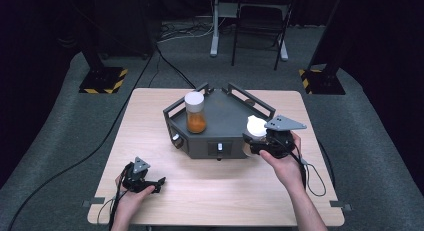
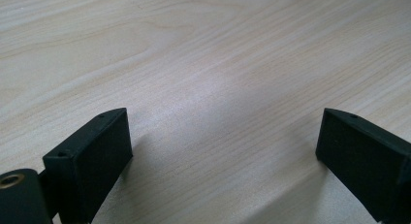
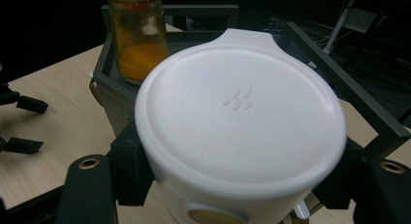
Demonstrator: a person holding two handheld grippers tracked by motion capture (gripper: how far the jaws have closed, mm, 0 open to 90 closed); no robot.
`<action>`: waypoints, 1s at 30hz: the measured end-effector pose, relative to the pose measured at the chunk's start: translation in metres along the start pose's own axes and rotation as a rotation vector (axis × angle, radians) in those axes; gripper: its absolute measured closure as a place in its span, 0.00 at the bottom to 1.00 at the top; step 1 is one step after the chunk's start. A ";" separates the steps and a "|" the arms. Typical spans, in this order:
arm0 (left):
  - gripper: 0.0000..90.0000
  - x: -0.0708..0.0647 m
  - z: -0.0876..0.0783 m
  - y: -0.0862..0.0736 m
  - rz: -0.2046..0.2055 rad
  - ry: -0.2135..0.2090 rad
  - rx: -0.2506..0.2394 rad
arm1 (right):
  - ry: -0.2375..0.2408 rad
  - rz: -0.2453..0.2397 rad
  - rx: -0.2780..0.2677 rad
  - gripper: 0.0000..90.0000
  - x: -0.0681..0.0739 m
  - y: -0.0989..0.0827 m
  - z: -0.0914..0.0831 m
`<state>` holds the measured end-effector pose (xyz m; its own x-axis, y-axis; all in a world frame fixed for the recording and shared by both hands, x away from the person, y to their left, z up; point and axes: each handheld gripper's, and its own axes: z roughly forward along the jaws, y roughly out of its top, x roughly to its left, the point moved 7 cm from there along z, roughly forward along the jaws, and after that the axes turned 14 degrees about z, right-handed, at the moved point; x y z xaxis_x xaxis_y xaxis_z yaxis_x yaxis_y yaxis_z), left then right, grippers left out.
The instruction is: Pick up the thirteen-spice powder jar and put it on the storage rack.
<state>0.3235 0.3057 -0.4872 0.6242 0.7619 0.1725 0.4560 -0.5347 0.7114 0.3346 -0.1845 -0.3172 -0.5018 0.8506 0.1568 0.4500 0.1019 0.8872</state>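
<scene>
**Second jar heads for the tray**

On the pale wooden table (image 1: 210, 186), the right gripper (image 3: 240, 185) clamps a white-capped jar (image 3: 240, 117) at the grey tray's (image 1: 230, 116) right edge, probably to join the orange-filled jar (image 1: 195, 112). The left gripper (image 1: 150, 183) rests agape, empty.

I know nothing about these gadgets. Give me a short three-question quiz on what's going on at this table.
1. True or false: the right gripper is shut on the white-capped jar.
2. Multiple choice: the jar of orange powder stands
A. on the bare table
B. on the grey tray
C. between the left gripper's jaws
3. Fill in: the left gripper hangs over the wooden table with its jaws ____ and nothing between them.

Key: 1 true; 2 B; 3 open.
</scene>
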 end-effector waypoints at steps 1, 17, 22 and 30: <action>0.06 0.000 0.000 0.000 0.000 0.000 0.000 | 0.001 0.000 -0.002 0.33 0.000 0.002 0.000; 0.06 0.000 0.000 0.000 0.000 0.000 0.000 | -0.019 -0.002 -0.015 0.33 0.000 0.026 0.009; 0.06 0.000 0.000 0.000 0.001 -0.001 0.001 | -0.027 -0.002 -0.013 0.33 0.000 0.032 0.015; 0.06 0.000 0.000 0.000 0.000 -0.001 0.001 | -0.041 0.001 -0.012 0.33 0.000 0.041 0.028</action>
<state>0.3236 0.3056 -0.4871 0.6252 0.7612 0.1720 0.4565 -0.5355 0.7106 0.3734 -0.1661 -0.2928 -0.4703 0.8713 0.1403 0.4418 0.0949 0.8921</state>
